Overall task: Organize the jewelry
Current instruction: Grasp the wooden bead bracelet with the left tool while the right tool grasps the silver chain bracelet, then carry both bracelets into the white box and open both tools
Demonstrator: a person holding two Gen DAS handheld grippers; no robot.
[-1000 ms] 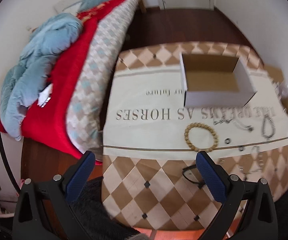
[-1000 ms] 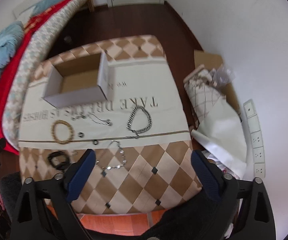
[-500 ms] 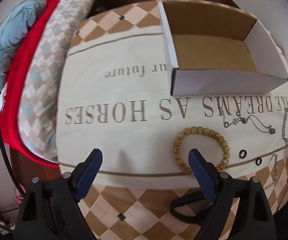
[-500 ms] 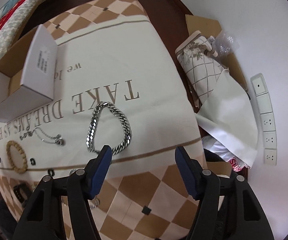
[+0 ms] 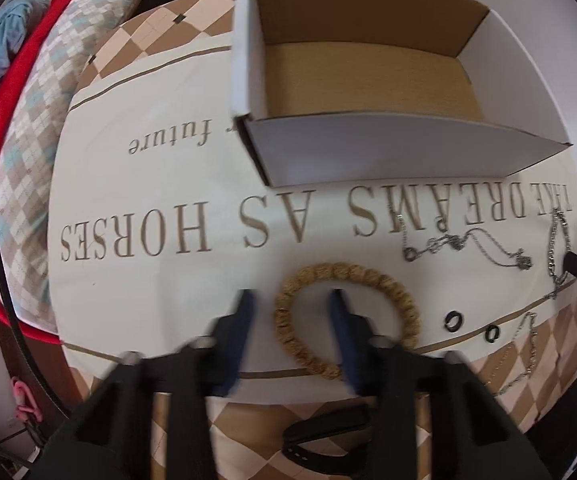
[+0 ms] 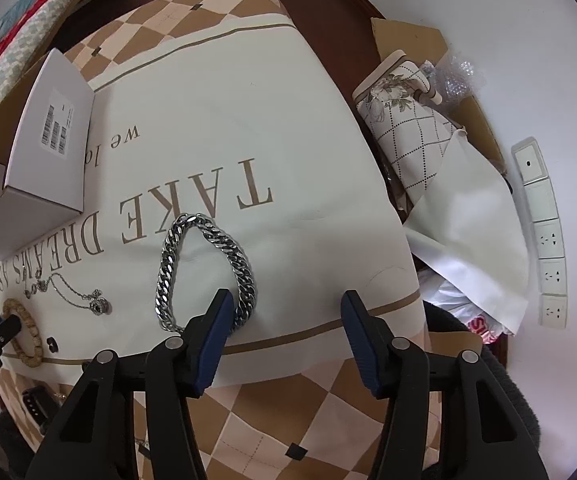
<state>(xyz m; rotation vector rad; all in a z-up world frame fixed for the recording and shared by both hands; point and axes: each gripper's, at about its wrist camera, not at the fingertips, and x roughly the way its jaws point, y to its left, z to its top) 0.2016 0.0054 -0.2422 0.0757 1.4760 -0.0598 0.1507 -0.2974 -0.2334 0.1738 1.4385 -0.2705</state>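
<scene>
Left wrist view: blankets (image 5: 20,92) at left edge, printed cloth (image 5: 160,184) over the bench. Left claw (image 5: 290,304) at lower centre, jaws part-closed and straddling the left arc of the bead bracelet (image 5: 368,276), one finger outside the ring, one inside; blurred, contact unclear. Box (image 5: 388,148) open at upper centre-right. Thin necklace (image 5: 468,244) right of centre, two black rings (image 5: 453,320) below it, black strap (image 5: 320,432) at bottom.

Right wrist view: box (image 6: 48,152) at left, thin necklace (image 6: 72,292) and bead bracelet (image 6: 24,332) at lower left, steel chain (image 6: 204,264) at centre. Right claw (image 6: 288,300) at lower centre, jaws wide open, holding nothing; left finger (image 6: 216,320) lies over the chain's lower right end. Wall sockets (image 6: 544,232) at right.
</scene>
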